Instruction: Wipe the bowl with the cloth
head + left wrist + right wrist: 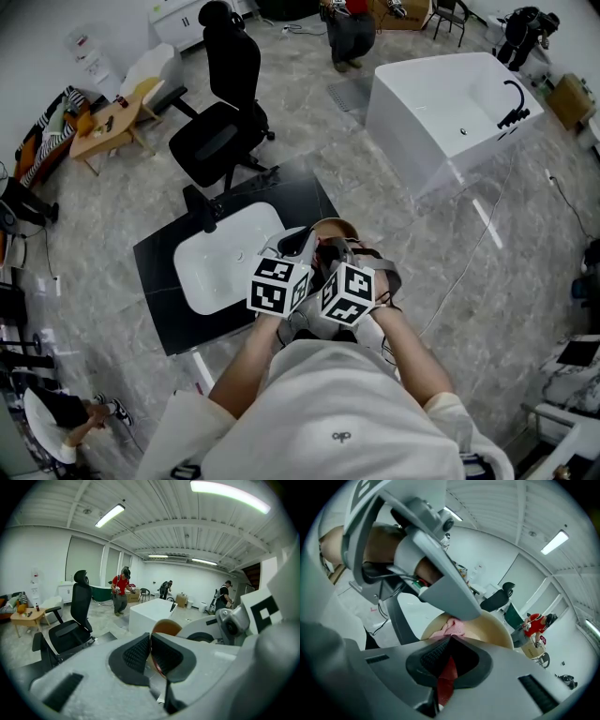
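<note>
I hold a tan bowl [335,228] in the air in front of me, over the right edge of the sink counter. My left gripper [298,247] is shut on the bowl's rim. In the left gripper view the thin brown bowl [165,627] edge sits pinched between the left gripper [150,644] pads. My right gripper [328,255] is shut on a red cloth [449,670]. The cloth's bunched pink end [451,627] presses inside the bowl [499,631], just beyond the right gripper [450,644]. The marker cubes hide most of the cloth in the head view.
A black counter [164,281] with a white sink [225,262] and dark faucet [207,214] lies below left. A black office chair [220,127] stands behind it, a white bathtub [450,108] to the far right, a small wooden table [108,127] at far left. People stand farther back.
</note>
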`<state>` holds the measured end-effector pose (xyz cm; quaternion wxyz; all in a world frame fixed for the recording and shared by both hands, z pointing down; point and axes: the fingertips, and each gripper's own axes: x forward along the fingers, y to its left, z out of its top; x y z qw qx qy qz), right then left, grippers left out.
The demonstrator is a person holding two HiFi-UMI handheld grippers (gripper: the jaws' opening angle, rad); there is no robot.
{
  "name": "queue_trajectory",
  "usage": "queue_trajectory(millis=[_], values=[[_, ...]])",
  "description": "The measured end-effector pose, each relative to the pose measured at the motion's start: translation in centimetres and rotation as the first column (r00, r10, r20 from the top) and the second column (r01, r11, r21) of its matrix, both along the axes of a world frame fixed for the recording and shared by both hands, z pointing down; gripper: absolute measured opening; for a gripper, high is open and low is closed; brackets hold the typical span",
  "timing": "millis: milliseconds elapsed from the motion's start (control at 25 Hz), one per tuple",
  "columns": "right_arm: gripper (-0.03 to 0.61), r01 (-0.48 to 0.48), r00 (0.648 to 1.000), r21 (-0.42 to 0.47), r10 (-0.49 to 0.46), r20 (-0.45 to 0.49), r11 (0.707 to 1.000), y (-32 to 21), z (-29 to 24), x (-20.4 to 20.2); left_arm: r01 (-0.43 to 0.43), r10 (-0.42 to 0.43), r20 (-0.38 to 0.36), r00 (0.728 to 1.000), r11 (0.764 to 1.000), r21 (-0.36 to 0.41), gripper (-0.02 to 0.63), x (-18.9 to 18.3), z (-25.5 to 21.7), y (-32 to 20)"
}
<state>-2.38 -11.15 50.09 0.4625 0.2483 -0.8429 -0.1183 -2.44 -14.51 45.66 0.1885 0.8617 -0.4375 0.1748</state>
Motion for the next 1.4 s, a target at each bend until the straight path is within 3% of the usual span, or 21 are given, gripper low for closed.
queue_trajectory(millis=[160,280,480,920,1200,1400], values=[[0.012,0.044,0.997,-0.034,-0.046,-0.058,0.998,0.8,0.8,0.4,0.016,-0.016,0.008,1.0,1.0,-0.01,0.023,-0.6,0.2,-0.3],[0.012,0.057,0.991,-0.004,-0.057,-0.119,0.998,0.6,0.8,1.4,0.024,-0.023,0.015,1.0,1.0,-0.011,0.023,-0.9,0.5,-0.3],[0.012,0.073,0.969,0.181,-0.026,-0.247,0.981,-1.4,-0.2,3.4,0.027,-0.027,0.013,1.0,1.0,-0.013,0.022,-0.9,0.4,-0.4],[0.012,0.071,0.975,0.444,0.033,-0.221,0.893,-3.8,-4.8,2.9,0.003,-0.003,0.016,1.0,1.0,0.002,0.02,-0.1,0.0,-0.5],[0.012,0.074,0.969,0.426,0.035,-0.244,0.902,-4.0,-4.2,2.9,-0.01,0.01,-0.007,1.0,1.0,0.013,0.02,0.1,-0.9,-0.3],[0.012,0.061,0.97,0.364,0.031,-0.243,0.929,-3.7,-2.6,2.8,-0.025,0.025,-0.011,1.0,1.0,0.017,0.02,0.6,-1.1,-0.1]])
